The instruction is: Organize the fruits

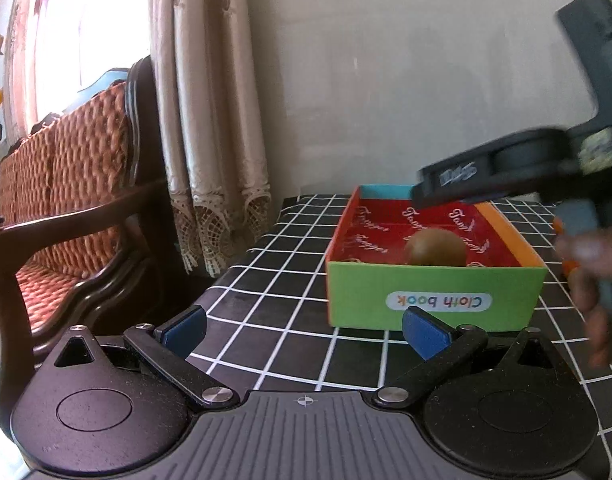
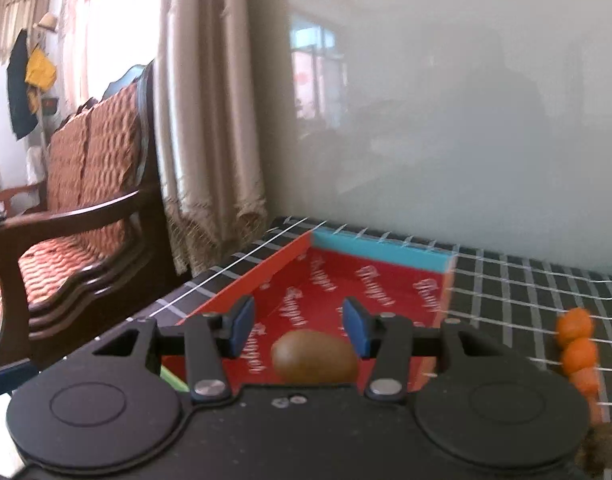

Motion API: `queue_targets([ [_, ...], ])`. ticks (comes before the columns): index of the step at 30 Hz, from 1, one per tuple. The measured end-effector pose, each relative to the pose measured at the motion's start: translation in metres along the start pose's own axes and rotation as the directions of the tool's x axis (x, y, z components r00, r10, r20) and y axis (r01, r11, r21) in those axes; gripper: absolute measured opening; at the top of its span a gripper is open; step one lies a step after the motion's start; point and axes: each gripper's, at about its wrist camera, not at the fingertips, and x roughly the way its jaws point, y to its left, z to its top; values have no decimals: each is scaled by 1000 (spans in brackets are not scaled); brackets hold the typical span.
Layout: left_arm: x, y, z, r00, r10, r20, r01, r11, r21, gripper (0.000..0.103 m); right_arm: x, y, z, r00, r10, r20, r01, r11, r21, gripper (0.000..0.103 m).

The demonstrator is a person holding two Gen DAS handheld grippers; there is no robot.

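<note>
daylight enters from the window at upper left, blown out to white behind the beige lace-edged curtain in both views. the glossy pale grey wall panel carries a soft reflection of window panes. fisheye distortion bends the frame edges, with dark vignetted corners. motion blur smears the right wrist view — the white grid lines of the black checked tablecloth streak, and the small orange round fruits lose their outlines. in the left wrist view the black handheld right gripper is blurred.
</note>
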Motion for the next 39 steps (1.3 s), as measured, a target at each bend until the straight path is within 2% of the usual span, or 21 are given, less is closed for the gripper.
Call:
queue_targets([
  [7, -4, -14, 3, 1000, -21, 9, 21, 1000, 8, 103, -32, -40, -1, 996, -89, 31, 88, 995, 37, 48],
  [15, -13, -43, 8, 998, -65, 20, 64, 997, 31, 103, -68, -61, -8, 987, -152, 52, 151, 988, 16, 48],
  [20, -21, -66, 11, 994, -107, 35, 105, 993, 53, 103, -106, -98, -20, 970, -231, 72, 224, 970, 89, 48],
  [28, -37, -106, 12, 981, -191, 44, 186, 978, 95, 103, -152, -156, -44, 935, -350, 57, 333, 922, 199, 50],
  [39, -52, -163, 8, 963, -267, 47, 257, 954, 156, 103, -180, -190, -69, 917, -397, 19, 382, 894, 234, 51],
])
